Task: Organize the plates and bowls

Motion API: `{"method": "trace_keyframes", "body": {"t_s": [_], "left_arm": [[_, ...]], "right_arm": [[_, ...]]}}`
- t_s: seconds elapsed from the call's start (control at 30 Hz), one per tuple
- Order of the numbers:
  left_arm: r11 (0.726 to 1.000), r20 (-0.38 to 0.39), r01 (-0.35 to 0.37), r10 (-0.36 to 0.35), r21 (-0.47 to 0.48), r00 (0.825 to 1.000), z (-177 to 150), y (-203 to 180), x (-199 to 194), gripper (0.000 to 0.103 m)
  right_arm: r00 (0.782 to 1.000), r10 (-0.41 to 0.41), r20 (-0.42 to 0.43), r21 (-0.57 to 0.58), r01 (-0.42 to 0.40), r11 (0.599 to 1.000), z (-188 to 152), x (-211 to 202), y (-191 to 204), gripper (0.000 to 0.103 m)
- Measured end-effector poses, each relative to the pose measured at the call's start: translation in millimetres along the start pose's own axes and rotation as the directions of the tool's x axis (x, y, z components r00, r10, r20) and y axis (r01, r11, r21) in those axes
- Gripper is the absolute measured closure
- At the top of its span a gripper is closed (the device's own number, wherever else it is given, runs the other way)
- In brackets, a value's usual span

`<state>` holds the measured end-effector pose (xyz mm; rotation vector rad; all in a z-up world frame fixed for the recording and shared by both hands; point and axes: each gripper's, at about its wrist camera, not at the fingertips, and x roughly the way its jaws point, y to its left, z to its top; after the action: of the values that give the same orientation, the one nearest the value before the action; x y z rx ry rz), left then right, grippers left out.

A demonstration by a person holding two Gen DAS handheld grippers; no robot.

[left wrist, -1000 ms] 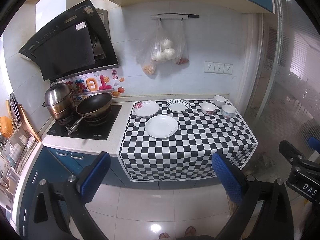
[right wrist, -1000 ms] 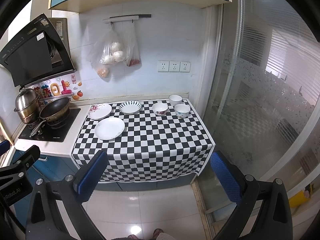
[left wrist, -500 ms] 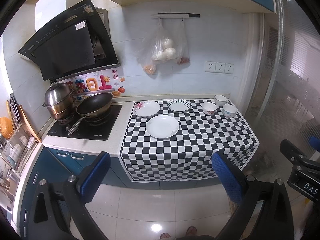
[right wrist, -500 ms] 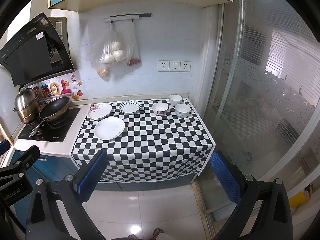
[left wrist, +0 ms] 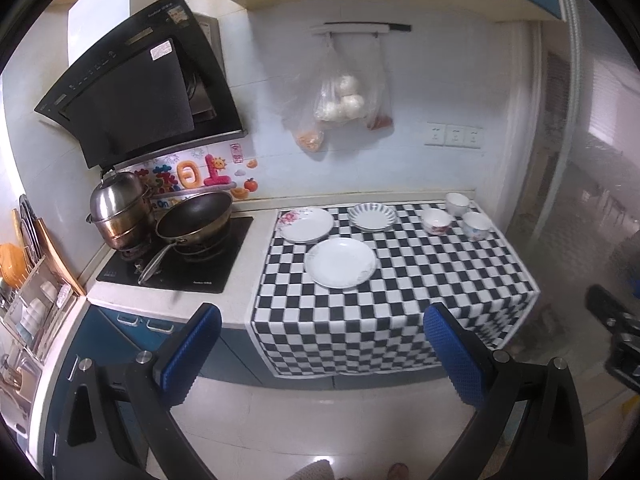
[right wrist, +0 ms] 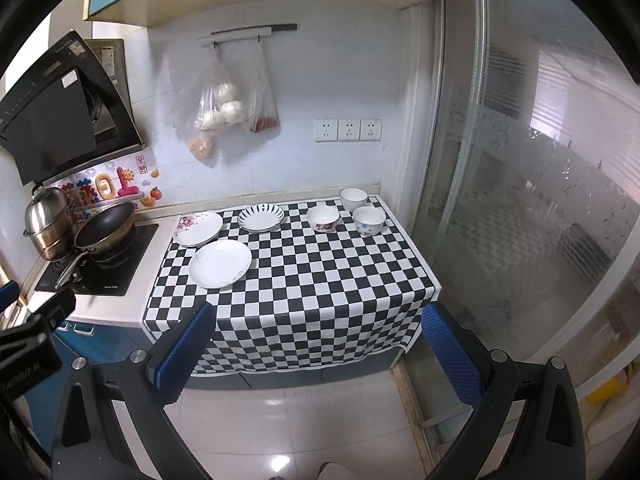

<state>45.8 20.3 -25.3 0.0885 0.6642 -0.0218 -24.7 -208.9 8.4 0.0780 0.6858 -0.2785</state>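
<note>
Three plates (right wrist: 220, 263) and three bowls (right wrist: 323, 218) lie unstacked; left gripper (left wrist: 320, 350) and right gripper (right wrist: 316, 350) gape wide, empty

On the counter ahead of me, the cloth (right wrist: 304, 264) carries three plates on its left part: one plate (right wrist: 220, 263) nearest me, a second plate (right wrist: 199, 229) behind it at the cloth's left edge, and a third plate (right wrist: 261, 217) to the right of the second. Three bowls (right wrist: 369, 221) sit apart at the back right. Left of the cloth is the stove (left wrist: 180, 260), bearing a pan (left wrist: 195, 216) with a pot (left wrist: 120, 208) to its left.
</note>
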Motion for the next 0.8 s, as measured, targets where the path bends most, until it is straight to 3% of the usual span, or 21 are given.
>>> {"method": "trace_keyframes", "body": {"t_s": [0.2,0.5,0.7,0.8], "left_arm": [[0.999,-0.086,-0.040,0.041,0.013,0.995,3,20,66,0.000],[0.997,-0.201,-0.068,0.062,-0.023,0.978,16,32,177,0.000],[0.995,-0.306,-0.088,0.072,-0.040,0.949,34,28,281,0.000],[0.993,-0.360,-0.108,0.084,-0.046,0.929,44,25,332,0.000]], "right_arm": [[0.999,-0.018,-0.047,-0.003,0.018,1.000,0,52,20,0.000],[0.984,0.013,-0.176,-0.025,-0.017,1.000,20,176,55,0.000],[0.954,0.087,-0.288,-0.006,-0.093,0.996,38,293,73,0.000],[0.924,0.157,-0.348,0.014,-0.162,0.987,50,362,83,0.000]]}}
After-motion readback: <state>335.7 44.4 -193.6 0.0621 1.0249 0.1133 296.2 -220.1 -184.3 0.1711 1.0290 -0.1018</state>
